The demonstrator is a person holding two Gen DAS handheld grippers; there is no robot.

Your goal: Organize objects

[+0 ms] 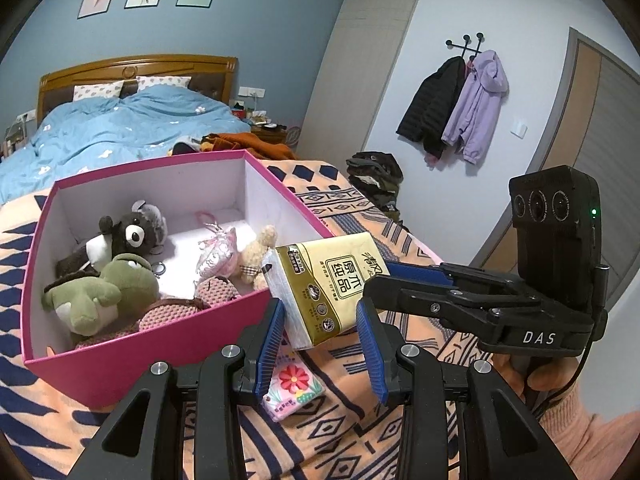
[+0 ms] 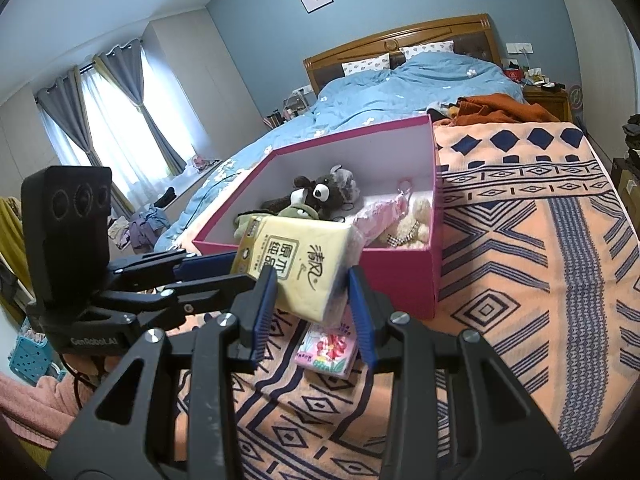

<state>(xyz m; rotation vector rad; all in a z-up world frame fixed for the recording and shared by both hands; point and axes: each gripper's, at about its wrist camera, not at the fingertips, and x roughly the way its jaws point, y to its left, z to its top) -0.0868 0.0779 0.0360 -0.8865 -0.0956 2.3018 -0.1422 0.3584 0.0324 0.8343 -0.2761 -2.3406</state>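
Nearest the lens, the black fingers and ribbed blue pads of the left gripper (image 1: 320, 310) are seen pressed against the two long sides of a yellow, plastic-wrapped rectangular tissue pack (image 1: 336, 280), whose near end is pinched between them. The same pack is also pinched by the right gripper (image 2: 312, 280): in the right wrist view its pads are closed on the pack's near end, and in the left wrist view its fingers are seen reaching in from the right onto the pack's right edge. The tissue pack is thus held in the air by both grippers, tilted, with its long axis running from near to far and its far end raised.

Directly beneath it, a small flat packet printed with red flowers (image 1: 294, 384) is left lying on the orange blanket with dark blue geometric patterns (image 1: 360, 420). Just to the left and farther away, the open pink cardboard box with a white interior (image 1: 160, 344) is found; its near right corner lies close beside the pack's far end. Inside, a green plush toy (image 1: 108, 292), a dark brown plush animal (image 1: 124, 236) and several pale pink and cream toys are gathered.

The coming move is judged to turn on this: the box lies to the far left of the held pack, so the near wall must be cleared, and the left hand is the one nearer the box
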